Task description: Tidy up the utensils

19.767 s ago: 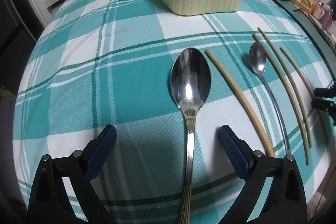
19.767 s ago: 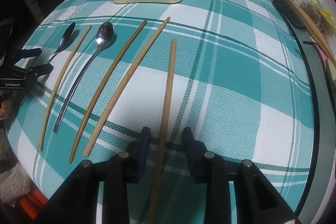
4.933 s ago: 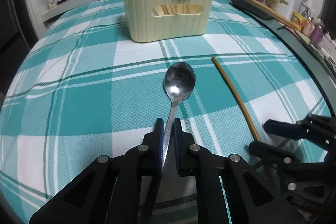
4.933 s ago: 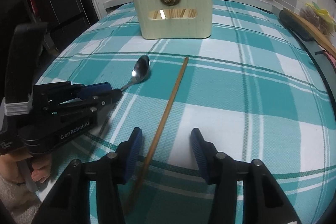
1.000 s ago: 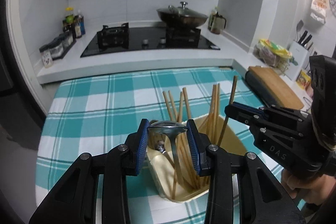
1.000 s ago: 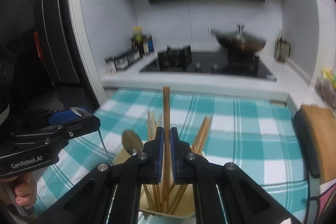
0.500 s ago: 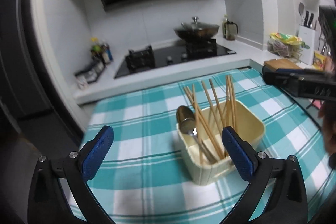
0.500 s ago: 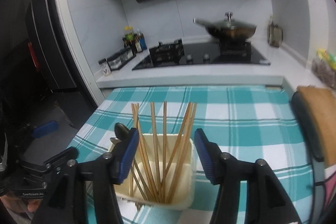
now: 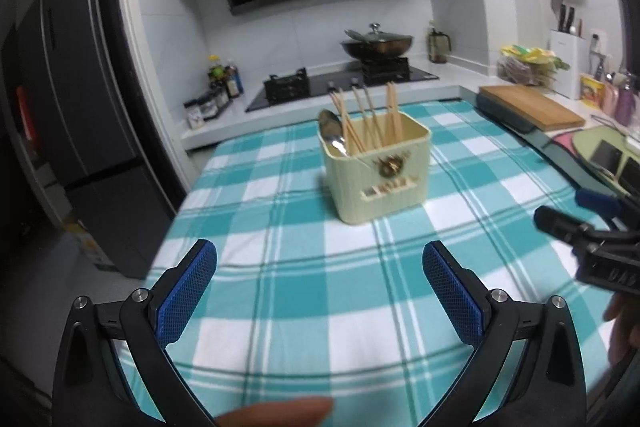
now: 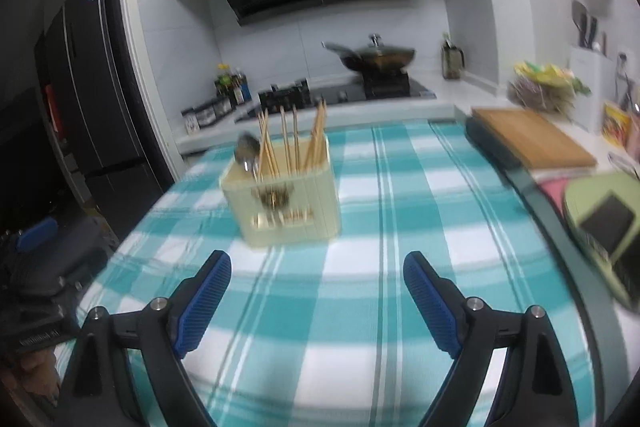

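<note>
Chopsticks (image 9: 362, 121) and spoons (image 9: 333, 135) stand upright in the cream holder (image 9: 380, 175) on the checked cloth (image 9: 280, 267) covering the tabletop. Left gripper (image 9: 320, 289) has its fingers spread wide with nothing between them. Right gripper (image 10: 318, 301) has just been opening, its fingers apart and empty, near the holder.

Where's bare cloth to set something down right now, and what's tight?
Free: the checked cloth between the utensil holder and the open left gripper, and the stretch right of the holder toward the cutting board. Crowded: the holder itself, packed with chopsticks and spoons; the counter beyond the board is cluttered.
</note>
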